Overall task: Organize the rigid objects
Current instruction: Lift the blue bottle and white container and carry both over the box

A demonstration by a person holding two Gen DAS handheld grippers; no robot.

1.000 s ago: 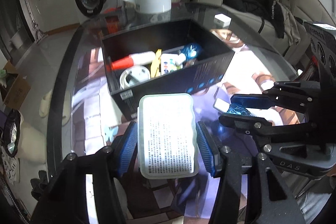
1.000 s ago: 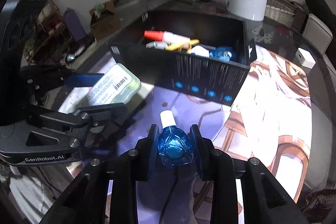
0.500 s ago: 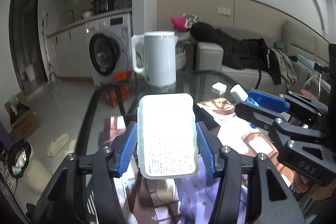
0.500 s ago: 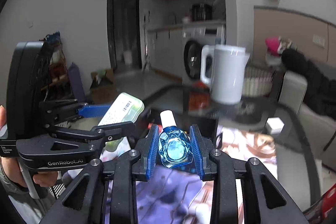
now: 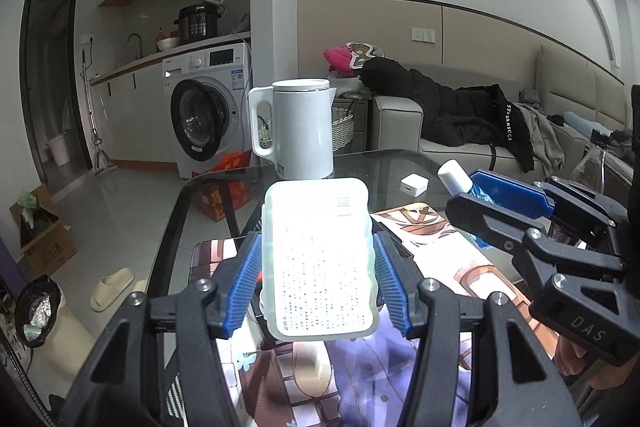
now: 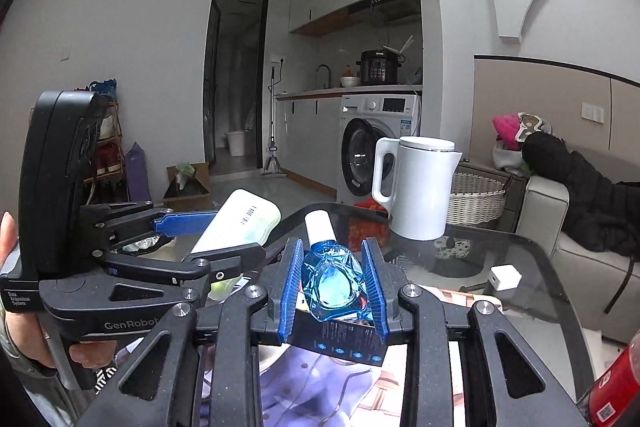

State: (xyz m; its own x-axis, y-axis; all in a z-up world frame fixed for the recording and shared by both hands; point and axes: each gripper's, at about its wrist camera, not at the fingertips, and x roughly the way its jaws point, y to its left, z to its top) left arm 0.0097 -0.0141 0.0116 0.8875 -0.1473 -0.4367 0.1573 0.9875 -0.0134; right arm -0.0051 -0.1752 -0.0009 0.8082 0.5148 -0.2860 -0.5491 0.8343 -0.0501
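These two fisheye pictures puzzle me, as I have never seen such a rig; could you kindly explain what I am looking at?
There is no robot here: a person holds a two-finger clamp tool in each hand, and each tool carries a camera that looks forward along its fingers.

The left wrist view shows the left gripper shut on a pale plastic case with small print on it. The other tool appears at its right.

The right wrist view shows the right gripper shut on a blue bottle with a white cap. The left tool and the hand that holds it appear at the left.

Below is a glass table with a printed mat, a white kettle and a small white cube. A black box lies just under the bottle.
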